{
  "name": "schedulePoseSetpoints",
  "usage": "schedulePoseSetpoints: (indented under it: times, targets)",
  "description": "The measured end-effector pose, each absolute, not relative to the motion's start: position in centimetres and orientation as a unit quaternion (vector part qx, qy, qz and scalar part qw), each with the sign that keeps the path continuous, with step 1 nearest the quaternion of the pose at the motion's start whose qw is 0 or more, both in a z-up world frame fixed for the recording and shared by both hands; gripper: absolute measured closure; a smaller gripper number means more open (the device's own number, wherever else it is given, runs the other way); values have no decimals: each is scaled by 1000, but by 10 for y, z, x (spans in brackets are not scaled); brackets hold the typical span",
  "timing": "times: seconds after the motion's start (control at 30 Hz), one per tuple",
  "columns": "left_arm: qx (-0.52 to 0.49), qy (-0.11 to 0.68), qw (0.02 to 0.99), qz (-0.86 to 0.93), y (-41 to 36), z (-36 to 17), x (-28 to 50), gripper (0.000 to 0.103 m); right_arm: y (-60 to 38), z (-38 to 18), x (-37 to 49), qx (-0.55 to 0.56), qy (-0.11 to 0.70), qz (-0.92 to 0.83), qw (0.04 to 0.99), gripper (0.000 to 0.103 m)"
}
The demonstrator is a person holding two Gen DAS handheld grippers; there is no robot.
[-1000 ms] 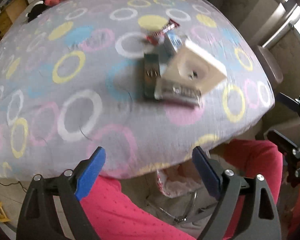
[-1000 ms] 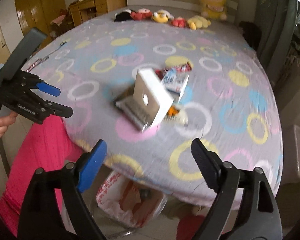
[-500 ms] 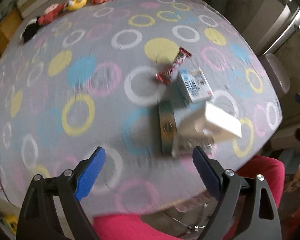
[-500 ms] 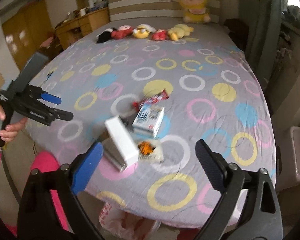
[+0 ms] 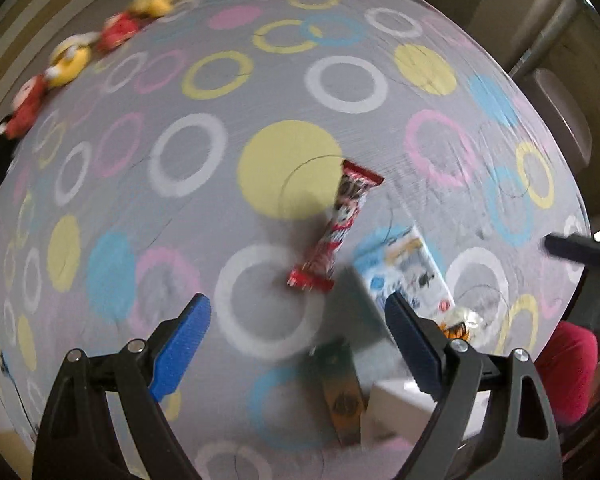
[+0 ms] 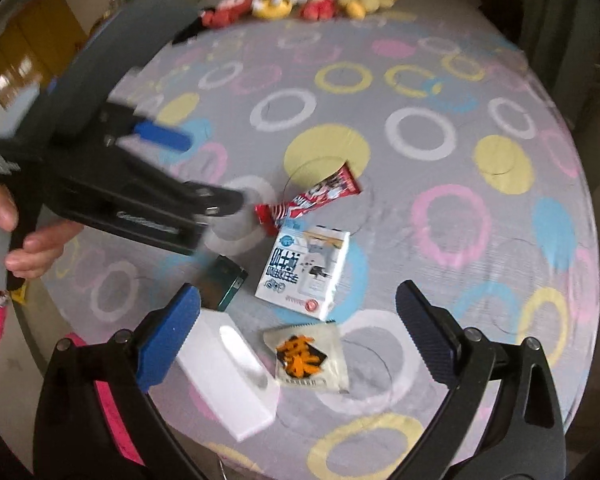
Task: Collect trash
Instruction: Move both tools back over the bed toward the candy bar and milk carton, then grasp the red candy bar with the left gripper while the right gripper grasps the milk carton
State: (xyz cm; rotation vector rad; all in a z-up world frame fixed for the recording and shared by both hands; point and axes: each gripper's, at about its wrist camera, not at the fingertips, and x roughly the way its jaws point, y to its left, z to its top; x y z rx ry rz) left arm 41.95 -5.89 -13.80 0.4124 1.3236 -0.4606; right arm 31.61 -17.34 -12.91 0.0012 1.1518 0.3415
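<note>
Five bits of trash lie in a bunch on the bed (image 6: 440, 80), near its close edge. The red wrapper (image 6: 308, 198) is the far one, long and thin, on the edge of a yellow spot. In the left wrist view the wrapper (image 5: 336, 232) sits just ahead of the left gripper (image 5: 296, 332), a bit to the right of the middle, and its long side runs away from the fingers, leaning a little. Next comes the blue and white box (image 6: 304, 270), just beside the wrapper's low end. The green box (image 6: 224, 282) lies to its left. The long white box (image 6: 228, 372) and the clear packet (image 6: 306, 358) with orange marks are nearest.

The right gripper (image 6: 296, 336) hangs over the packet, with the white box by its left finger. Its jaws are opening and nothing is between the pads. The left gripper is wide open too and holds nothing.

I think the left hand is nearer the wrapper, and the right hand is nearer the packet. To pinch the wrapper across its thin side, the left fingers look lined up about right already.
</note>
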Motion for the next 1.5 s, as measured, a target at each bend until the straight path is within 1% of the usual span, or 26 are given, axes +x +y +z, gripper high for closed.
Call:
schedulePoseSetpoints:
  times: [0.3, 0.53, 0.7, 0.77, 0.9, 0.93, 1.0, 1.07, 1.1, 1.13, 1.17, 1.23, 1.3, 1.37, 1.4, 1.43, 1.5]
  targets:
    - [208, 619, 723, -225, -81, -180, 452, 17, -154, -180, 346, -6, 573, 137, 808, 7]
    - [198, 634, 716, -213, -83, -204, 468, 17, -138, -198, 353, -32, 579, 120, 806, 7]
    - [186, 635, 717, -218, -82, -212, 476, 17, -137, -207, 358, -40, 580, 112, 806, 7]
    - [186, 636, 716, -220, -83, -216, 476, 20, -135, -208, 359, -52, 577, 106, 808, 9]
    - [193, 640, 711, -219, -88, -225, 478, 31, -136, -209, 359, -55, 580, 117, 804, 29]
    - [195, 641, 710, -218, -91, -228, 479, 37, -137, -209, 359, -51, 582, 121, 802, 31]
    - [190, 647, 707, -215, -91, -232, 481, 41, -137, -209, 358, -52, 581, 121, 803, 32]
    - [180, 653, 705, -210, -89, -235, 483, 53, -136, -208, 357, -55, 579, 121, 805, 34]
    - [173, 655, 705, -209, -86, -236, 484, 56, -136, -206, 356, -55, 577, 122, 806, 41]
    - [169, 656, 706, -205, -84, -236, 485, 62, -137, -203, 354, -56, 572, 119, 810, 63]
    - [167, 655, 709, -202, -82, -235, 486, 67, -139, -199, 351, -64, 564, 108, 816, 67]
    - [167, 655, 709, -201, -82, -235, 486, 73, -144, -194, 351, -63, 566, 113, 815, 82]
    - [169, 656, 709, -197, -80, -235, 483, 74, -150, -195, 354, -61, 570, 102, 813, 92]
    - [164, 659, 708, -193, -80, -235, 480, 74, -153, -196, 355, -59, 575, 108, 809, 91]
    - [162, 661, 706, -196, -80, -235, 479, 74, -155, -194, 355, -51, 577, 114, 807, 82]
    - [164, 659, 707, -197, -80, -235, 475, 74, -159, -192, 354, -29, 576, 119, 808, 49]
    - [167, 659, 706, -198, -79, -235, 470, 74, -165, -188, 356, -9, 565, 126, 815, 7]
